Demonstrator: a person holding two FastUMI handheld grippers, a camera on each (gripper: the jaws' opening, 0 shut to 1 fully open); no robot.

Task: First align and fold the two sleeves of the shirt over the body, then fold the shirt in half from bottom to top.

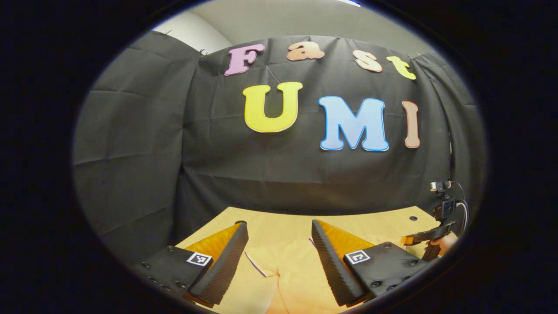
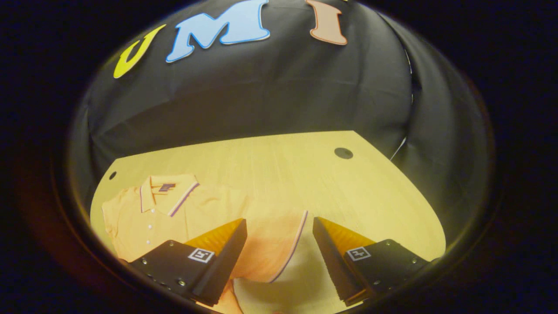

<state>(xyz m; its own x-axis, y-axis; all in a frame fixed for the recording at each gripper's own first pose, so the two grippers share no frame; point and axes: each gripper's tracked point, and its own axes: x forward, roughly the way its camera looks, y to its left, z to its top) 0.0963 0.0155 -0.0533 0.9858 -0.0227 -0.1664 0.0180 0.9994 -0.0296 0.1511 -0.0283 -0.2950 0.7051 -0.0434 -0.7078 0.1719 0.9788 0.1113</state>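
Both hand-held grippers are open rn, nothing grabbed: left hand-held gripper [image 1: 279, 261] hangs over the shirt's left sleeve, right hand-held gripper [image 2: 279, 255] sits over the other sleeve [image 2: 279, 244], its striped cuff showing between the fingers. The shirt [image 2: 174, 213] lies flat on the table [image 2: 305, 174], collar [image 2: 168, 194] toward the back wall. What could go wrong imo: fingers could pinch just the top layer or only the cuff edge, so the sleeve bunches or drags the body crooked and the fold lands misaligned. Fabric's thin and slips easily, esp. with a shallow bite.
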